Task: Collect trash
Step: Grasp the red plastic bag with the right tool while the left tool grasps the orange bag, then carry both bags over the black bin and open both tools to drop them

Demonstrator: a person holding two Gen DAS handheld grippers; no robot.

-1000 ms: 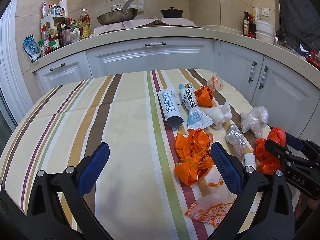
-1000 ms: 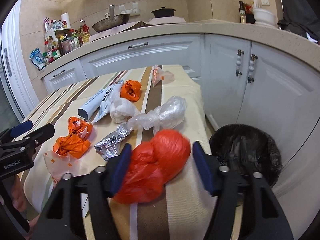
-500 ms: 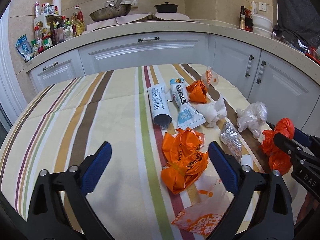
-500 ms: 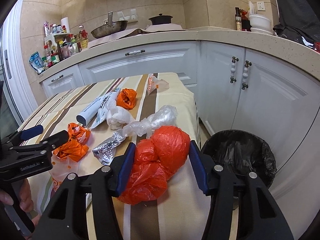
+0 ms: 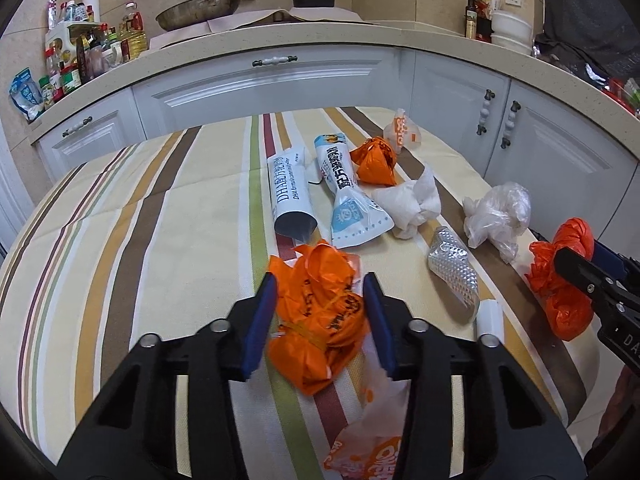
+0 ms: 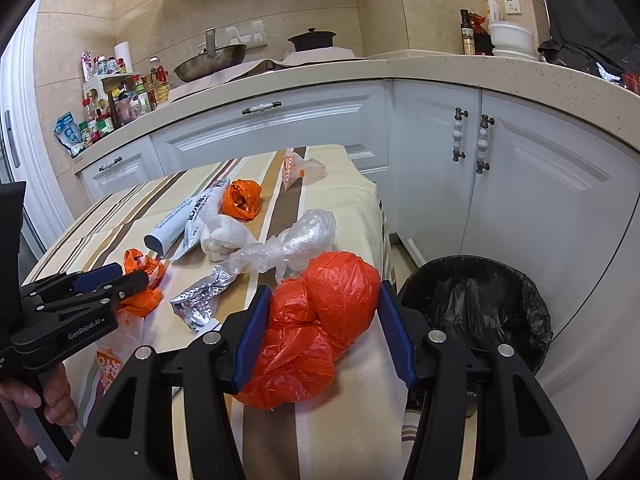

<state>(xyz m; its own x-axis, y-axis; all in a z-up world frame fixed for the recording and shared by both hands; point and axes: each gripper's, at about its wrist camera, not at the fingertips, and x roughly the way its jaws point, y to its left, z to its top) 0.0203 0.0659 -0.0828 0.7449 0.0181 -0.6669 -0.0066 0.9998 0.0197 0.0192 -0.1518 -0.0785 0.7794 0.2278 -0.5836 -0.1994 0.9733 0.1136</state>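
Note:
On the striped tablecloth (image 5: pixel 140 240) lies a crumpled orange plastic bag (image 5: pixel 320 320). My left gripper (image 5: pixel 320 292) straddles it; its jaws are closing, and both blue pads touch the bag's sides. From the right wrist view, the left gripper (image 6: pixel 130 276) reaches in from the left edge with a hand below it. A knotted red plastic bag (image 6: pixel 320 320) rests at the table's right edge, with my right gripper (image 6: pixel 325 292) shut on it. In the left wrist view the red bag (image 5: pixel 560 308) and right gripper (image 5: pixel 580 254) show at far right.
A bin with a black liner (image 6: pixel 480 292) stands on the floor just right of the table. More trash lies on the cloth: white tube (image 5: pixel 290 196), blue-white pouch (image 5: pixel 344 200), small orange bag (image 5: pixel 374 160), tissue (image 5: pixel 412 204), clear bag (image 5: pixel 496 212), foil wrapper (image 5: pixel 454 272). White cabinets stand behind.
My left gripper moved forward and down over the orange bag, and its wide-open jaws closed in on it. The right gripper tightened slightly on the red bag and stayed put.

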